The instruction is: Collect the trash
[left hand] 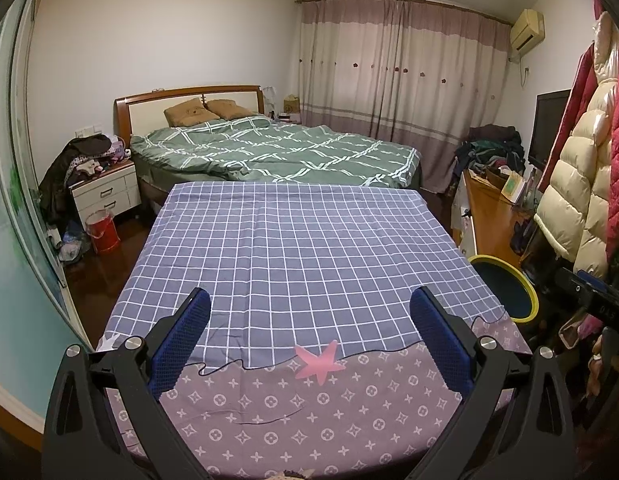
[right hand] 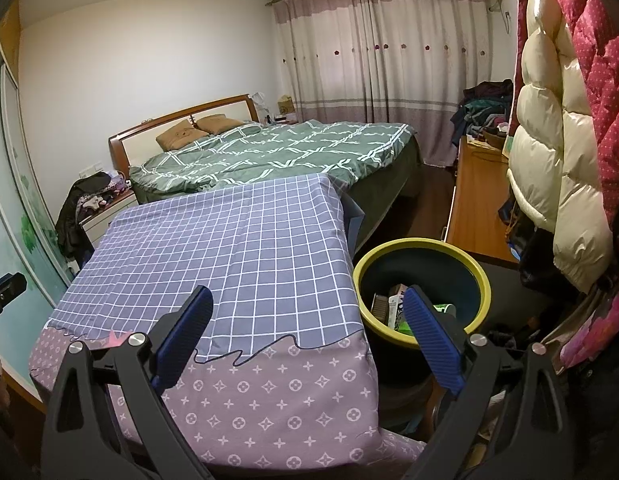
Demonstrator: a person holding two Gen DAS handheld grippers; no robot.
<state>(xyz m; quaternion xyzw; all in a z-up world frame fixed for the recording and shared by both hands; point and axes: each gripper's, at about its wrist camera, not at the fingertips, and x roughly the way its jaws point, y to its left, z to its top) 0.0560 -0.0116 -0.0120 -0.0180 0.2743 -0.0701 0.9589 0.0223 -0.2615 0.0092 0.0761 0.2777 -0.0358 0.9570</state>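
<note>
Both the left tongs (left hand: 309,336) and the right tongs (right hand: 307,336) were spread apart and empty. The worktop (left hand: 309,240) carried no trash. Collected trash (right hand: 401,304) lay inside the bin (right hand: 481,280) beside the worktop's right edge; collection appeared essentially complete.

One bin (right hand: 423,248), two pillows (left hand: 207,111), one bed (left hand: 277,152).
</note>
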